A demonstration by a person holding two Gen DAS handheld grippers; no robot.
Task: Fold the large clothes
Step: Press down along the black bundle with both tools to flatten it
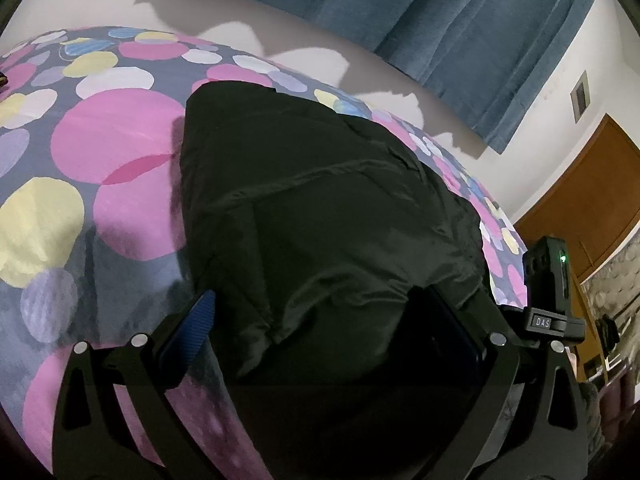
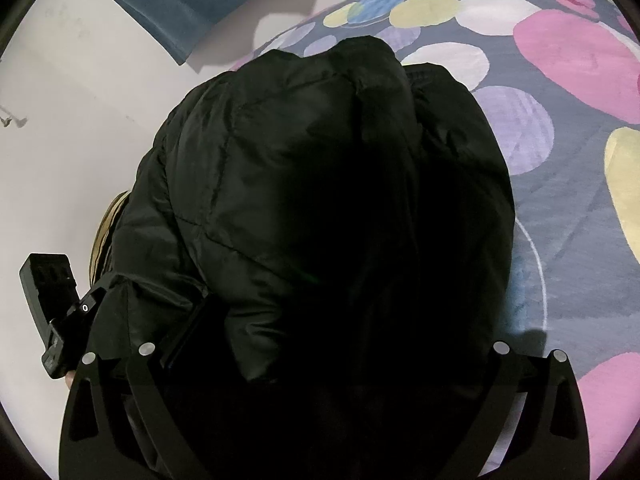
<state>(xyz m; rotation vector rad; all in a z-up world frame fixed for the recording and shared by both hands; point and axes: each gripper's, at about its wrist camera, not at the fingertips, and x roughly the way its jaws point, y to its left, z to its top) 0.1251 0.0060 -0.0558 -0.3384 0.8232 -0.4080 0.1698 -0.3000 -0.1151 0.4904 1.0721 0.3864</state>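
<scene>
A black puffy jacket (image 1: 320, 208) lies bunched on a bed with a bedspread (image 1: 116, 148) of pink, yellow and lilac circles. My left gripper (image 1: 324, 320) stands wide open at the jacket's near edge. Its blue-ribbed left finger (image 1: 196, 320) is beside the fabric and its dark right finger (image 1: 452, 320) presses into it. In the right wrist view the jacket (image 2: 304, 184) fills the middle. My right gripper (image 2: 332, 328) is also spread wide, and the fabric bulges between its jaws. Only its left finger (image 2: 188, 328) shows; the jacket hides the other one.
A blue curtain (image 1: 460, 28) hangs on the white wall behind the bed, with a wooden door (image 1: 592, 196) to the right. A black device box with a green light (image 1: 552, 276) sits by the jacket's right side, and another box (image 2: 48, 300) shows at the left.
</scene>
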